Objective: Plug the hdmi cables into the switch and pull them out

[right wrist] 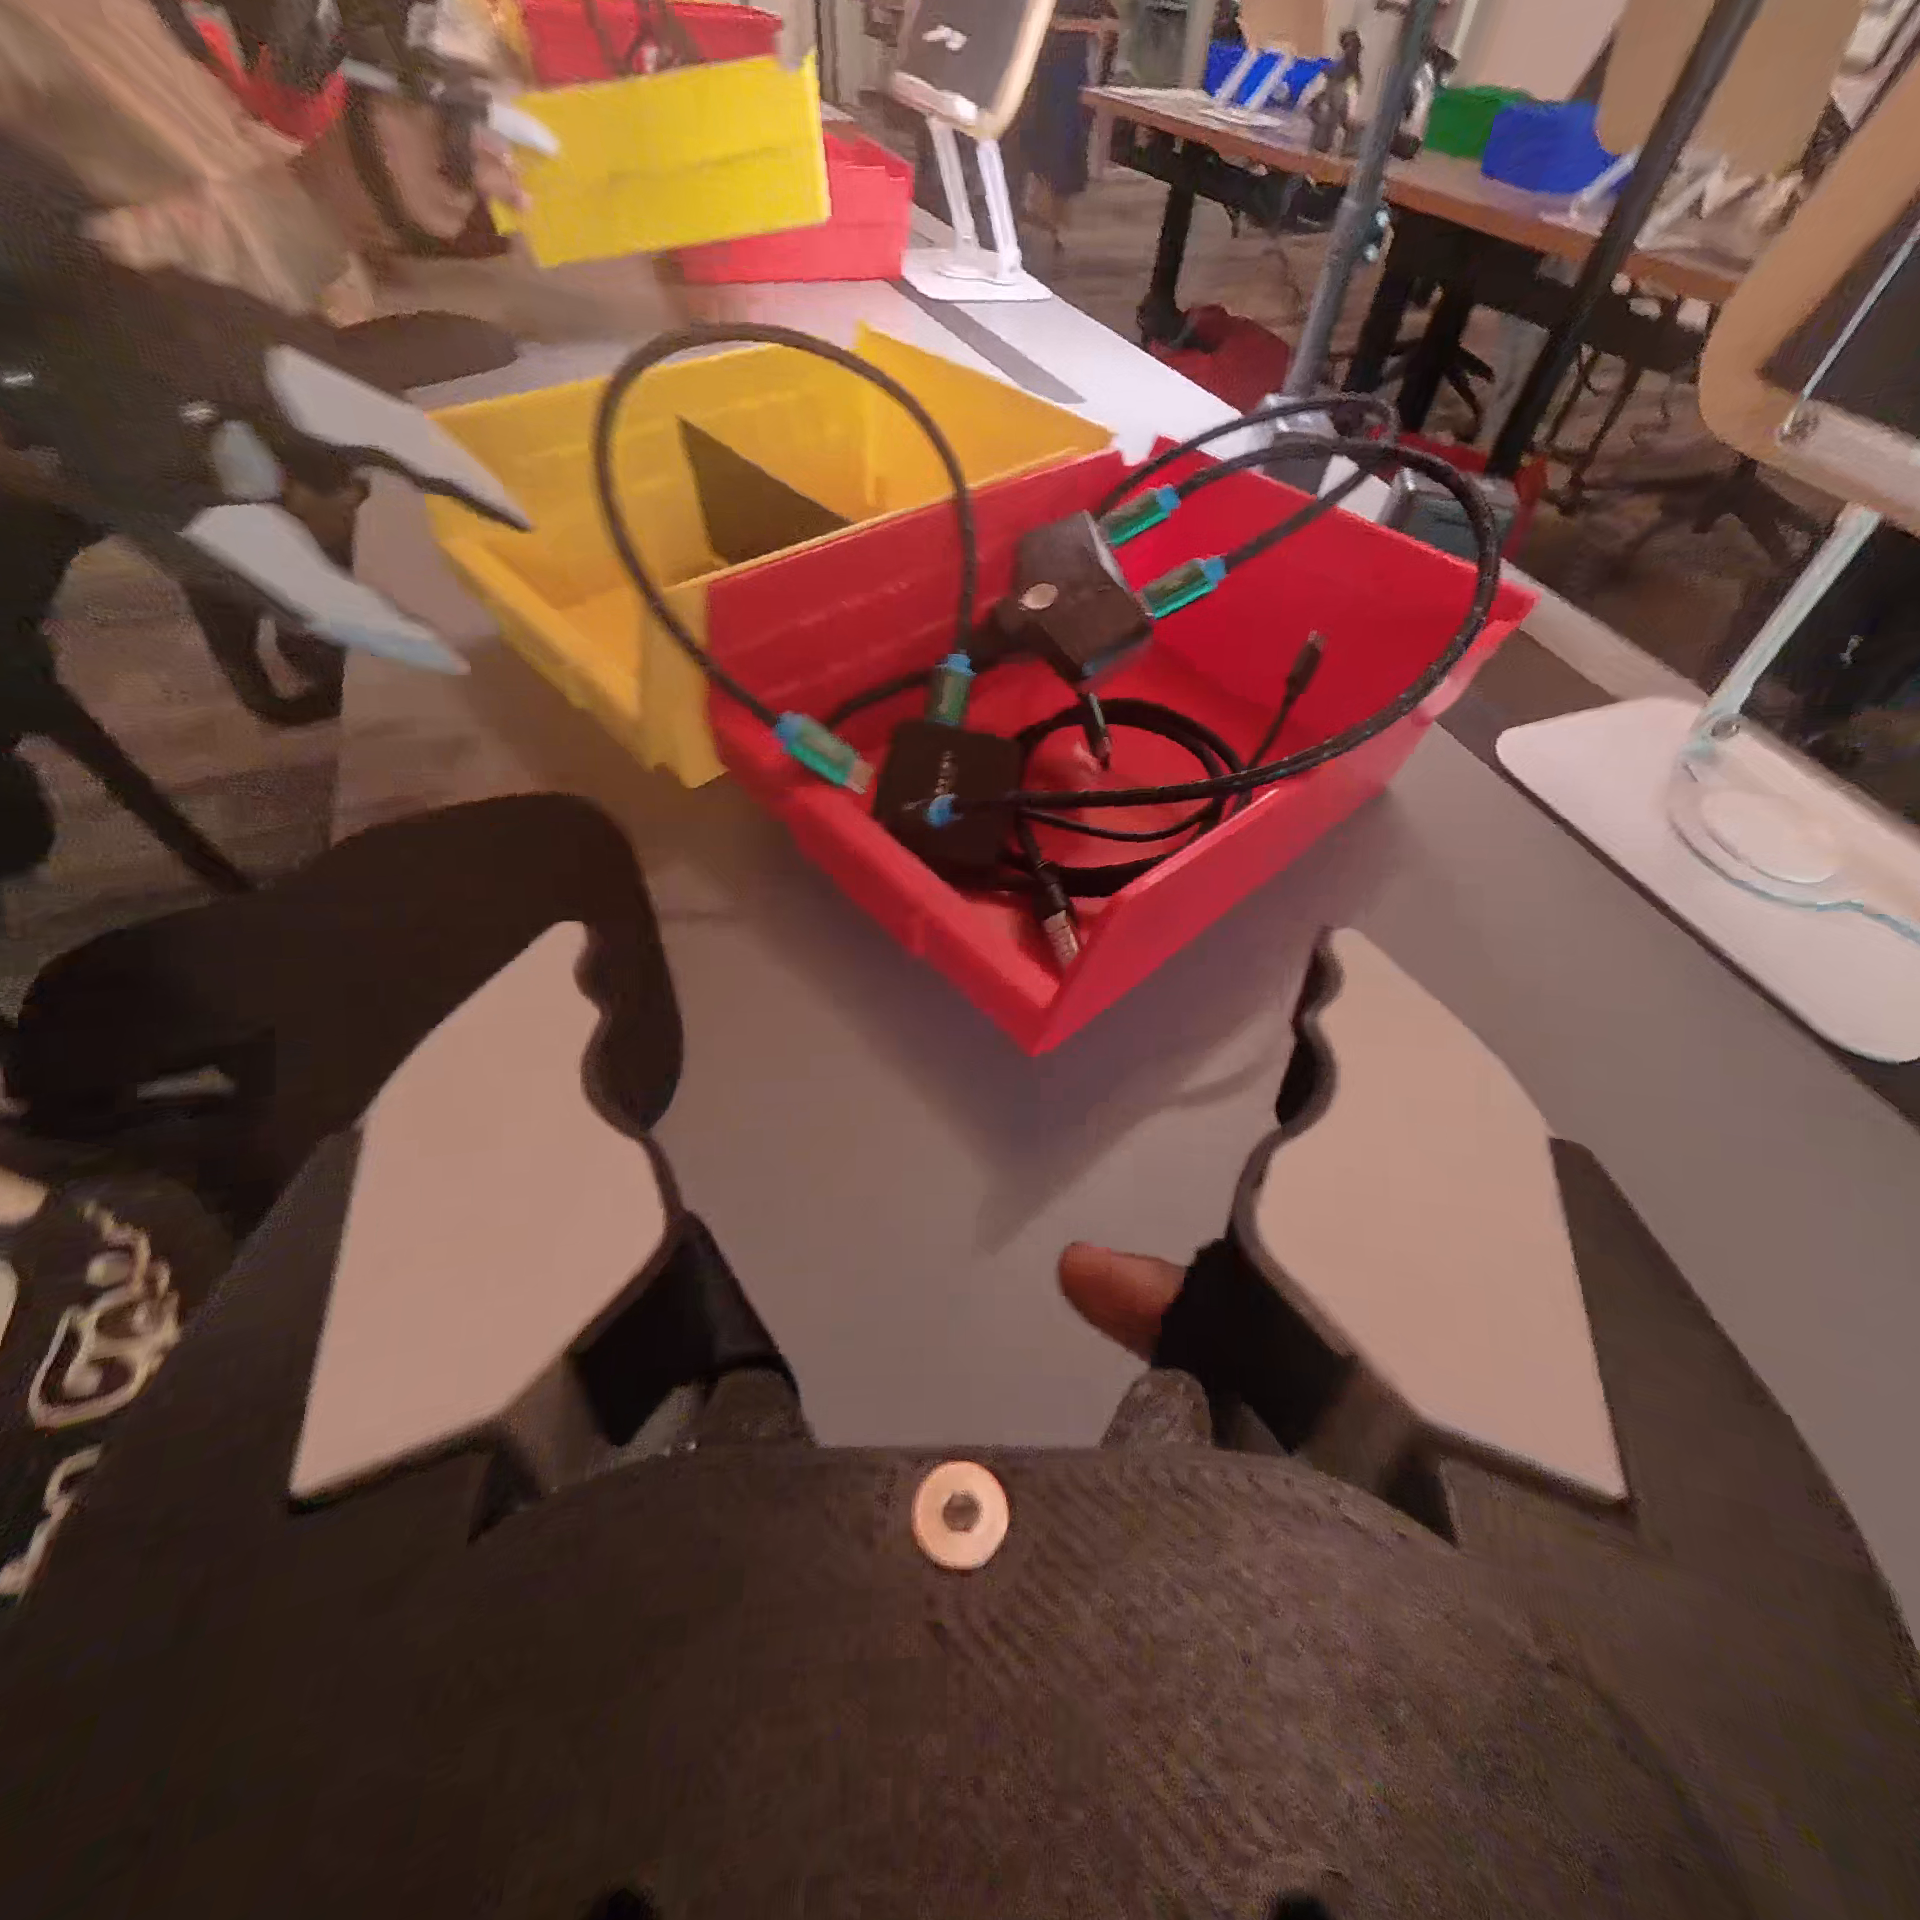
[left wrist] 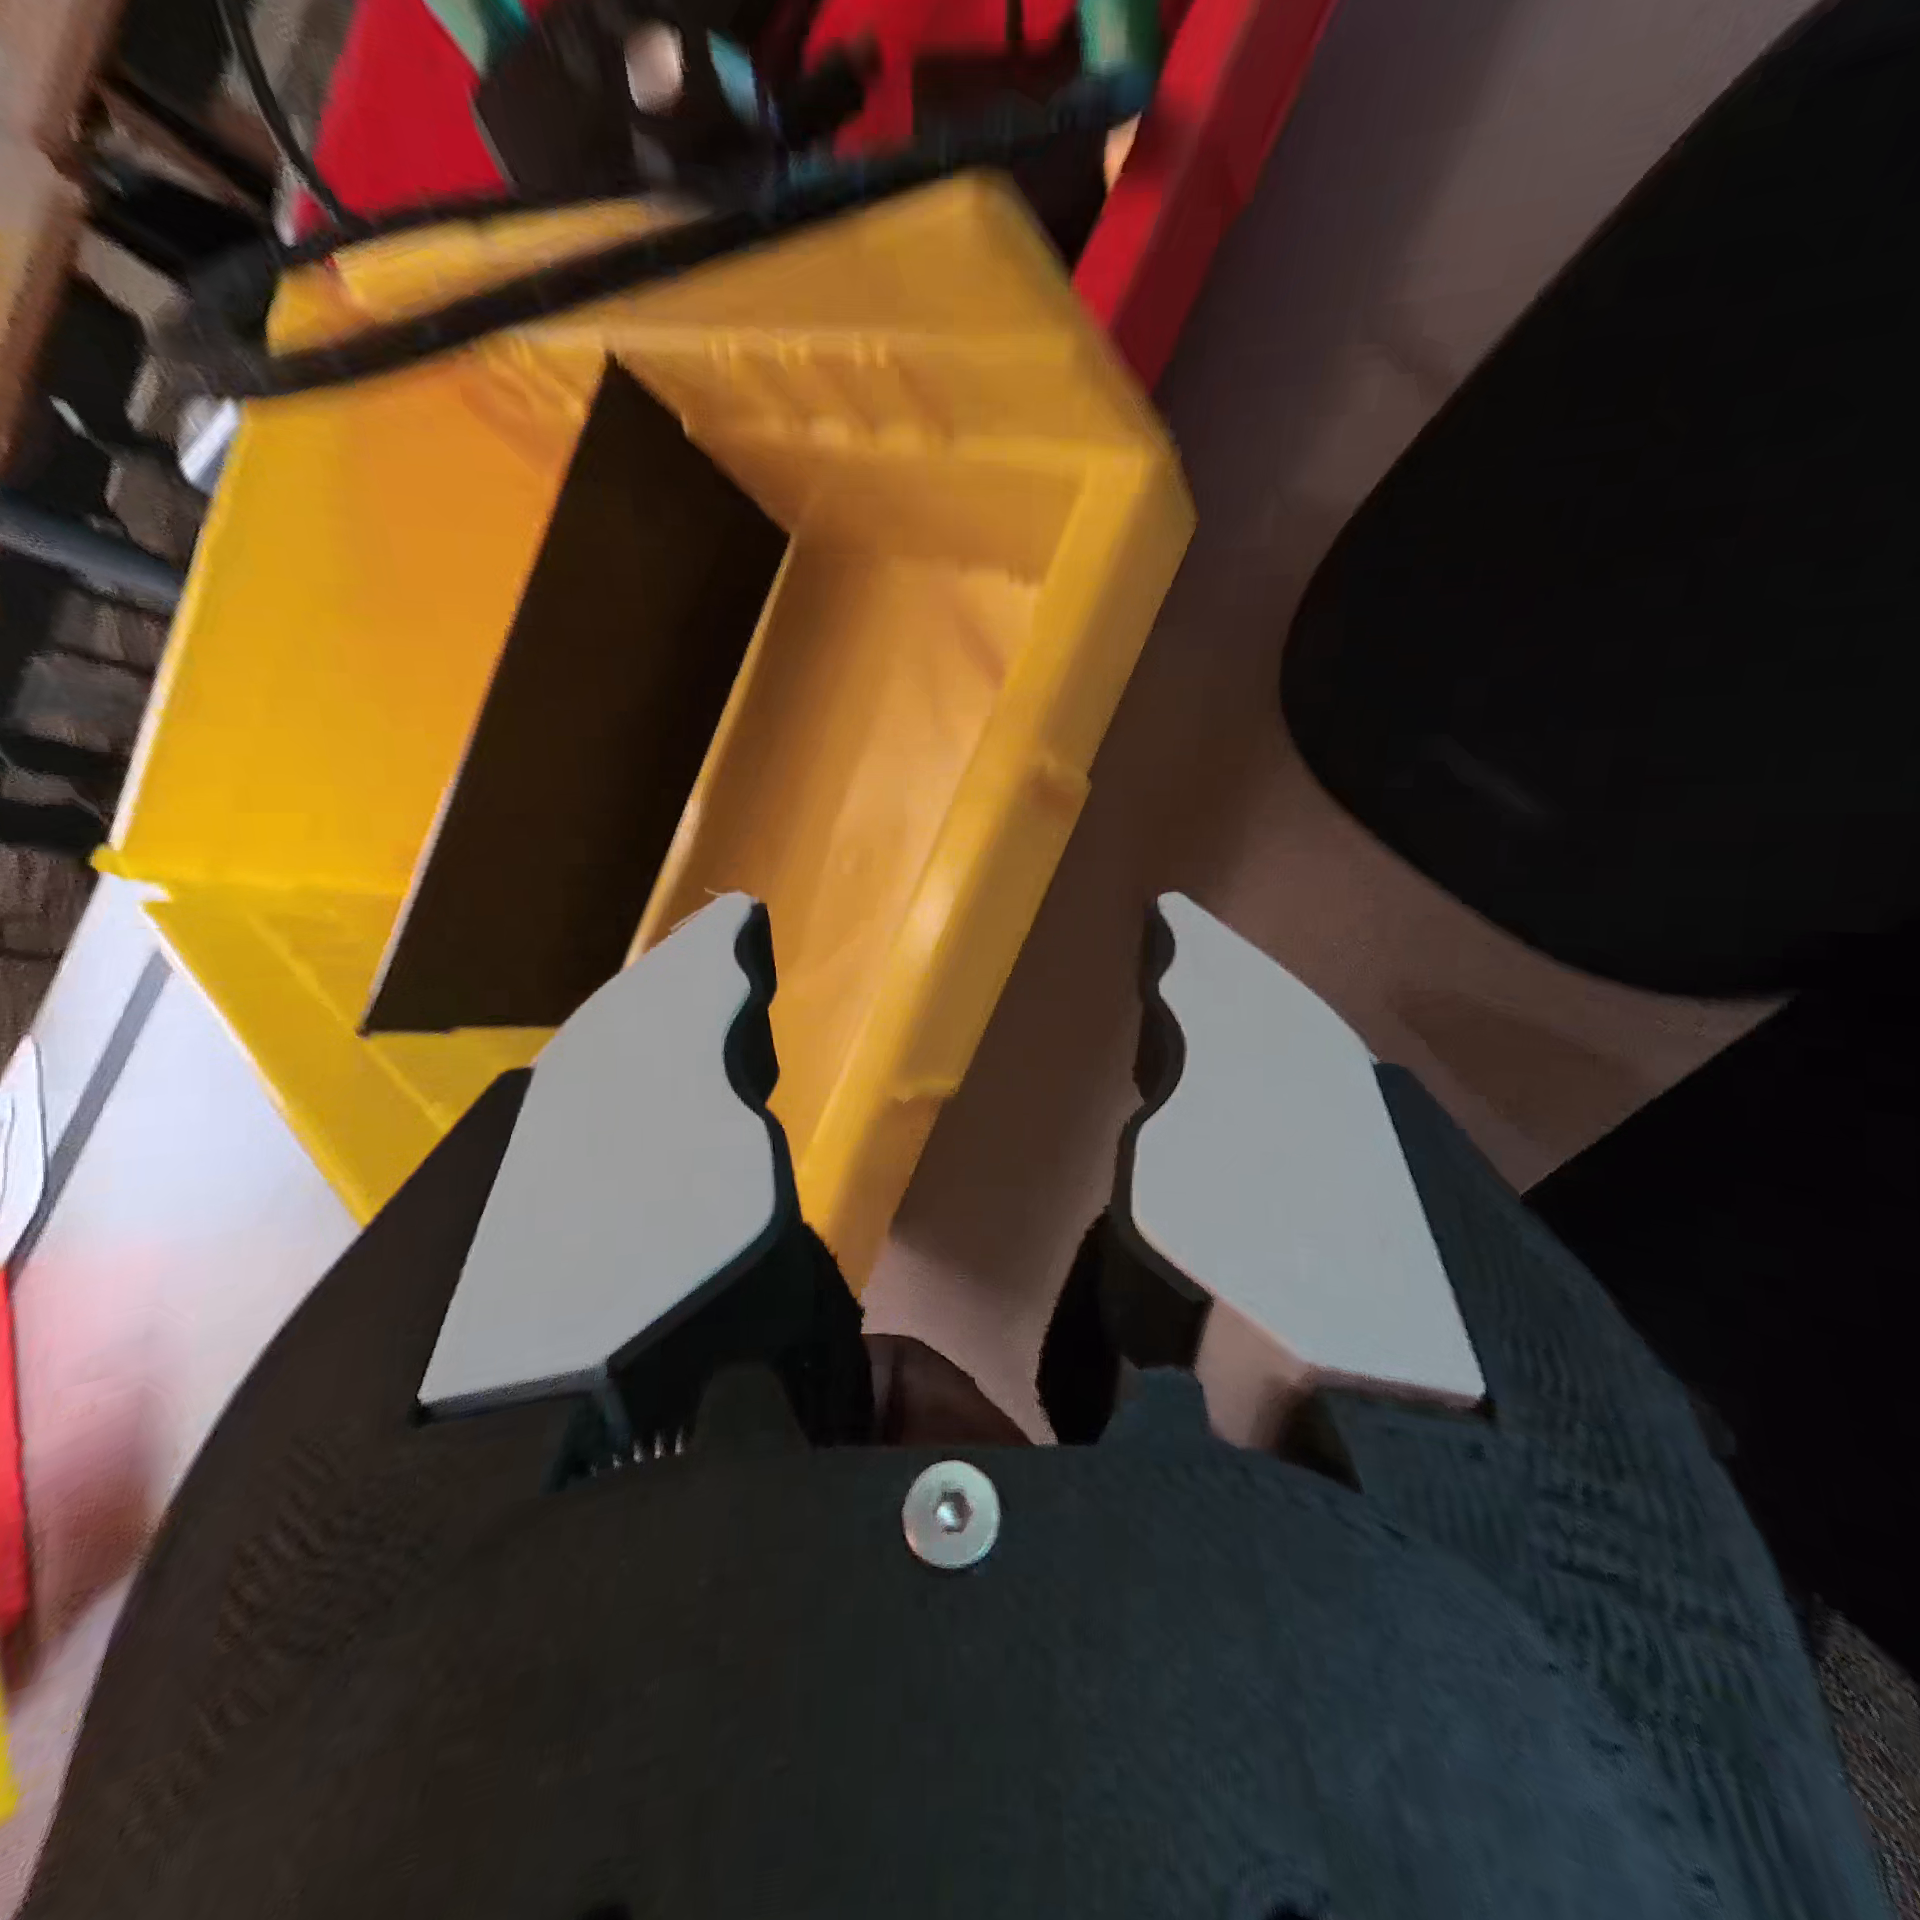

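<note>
In the right wrist view a red bin (right wrist: 1392,623) on the grey table (right wrist: 914,1143) holds two black HDMI switches, one raised (right wrist: 1081,608) and one lower (right wrist: 945,795). Braided black cables (right wrist: 790,353) with green-and-blue plugs loop over them. Two plugs (right wrist: 1184,589) sit in the raised switch and one plug (right wrist: 821,743) hangs loose. My right gripper (right wrist: 971,997) is open and empty, short of the red bin. My left gripper (right wrist: 488,592) is open at the far left, by the yellow bin (right wrist: 582,613). In the blurred left wrist view it (left wrist: 956,925) is open and empty over the yellow bin's (left wrist: 332,623) corner.
The yellow bin has a black divider (right wrist: 748,499) and touches the red bin's left side. More yellow (right wrist: 675,156) and red bins (right wrist: 831,229) stand behind. White stand bases (right wrist: 1662,831) are on the right. A black chair (left wrist: 1610,520) is right of the left gripper.
</note>
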Motion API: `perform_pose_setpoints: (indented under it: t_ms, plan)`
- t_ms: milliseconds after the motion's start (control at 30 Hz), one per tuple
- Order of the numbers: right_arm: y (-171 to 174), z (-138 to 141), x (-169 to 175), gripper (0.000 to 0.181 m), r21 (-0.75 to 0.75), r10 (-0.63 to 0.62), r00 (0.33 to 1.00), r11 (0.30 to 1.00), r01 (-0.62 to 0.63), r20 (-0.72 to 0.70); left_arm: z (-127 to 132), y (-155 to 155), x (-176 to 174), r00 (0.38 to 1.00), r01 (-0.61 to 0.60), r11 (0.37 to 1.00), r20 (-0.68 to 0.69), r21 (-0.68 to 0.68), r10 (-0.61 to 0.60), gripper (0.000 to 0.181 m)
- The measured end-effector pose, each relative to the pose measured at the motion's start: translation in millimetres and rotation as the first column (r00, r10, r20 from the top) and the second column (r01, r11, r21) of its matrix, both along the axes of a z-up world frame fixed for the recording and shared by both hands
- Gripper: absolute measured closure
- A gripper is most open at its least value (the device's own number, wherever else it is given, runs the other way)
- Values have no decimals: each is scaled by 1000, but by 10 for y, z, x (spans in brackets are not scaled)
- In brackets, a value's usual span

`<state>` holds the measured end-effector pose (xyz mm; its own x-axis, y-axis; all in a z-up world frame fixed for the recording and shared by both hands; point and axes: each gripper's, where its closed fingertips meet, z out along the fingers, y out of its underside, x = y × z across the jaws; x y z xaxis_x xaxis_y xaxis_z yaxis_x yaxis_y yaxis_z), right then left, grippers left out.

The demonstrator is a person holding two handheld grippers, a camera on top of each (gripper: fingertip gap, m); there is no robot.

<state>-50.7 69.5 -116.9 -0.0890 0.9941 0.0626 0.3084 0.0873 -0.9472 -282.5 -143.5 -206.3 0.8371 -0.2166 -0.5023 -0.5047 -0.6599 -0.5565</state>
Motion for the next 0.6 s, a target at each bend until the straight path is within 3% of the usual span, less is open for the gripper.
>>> perform_pose_setpoints:
  t_ms: [33, 233, 600]
  plan:
    - [-62, 25, 105, 56, 43, 11, 1000, 999, -10, -16, -86, -13, -64, 1000, -25, 999, -7, -21, 25, 113]
    - [-232, 207, 472, 63, 149, -16, 993, 988, 33, -117, -303, -20, -264, 990, -88, 992, -117, -93, 77, 113]
    - [-207, 367, 632, 74, 225, -52, 981, 970, 94, -187, -475, 92, -384, 973, -60, 977, -230, -203, 12, 132]
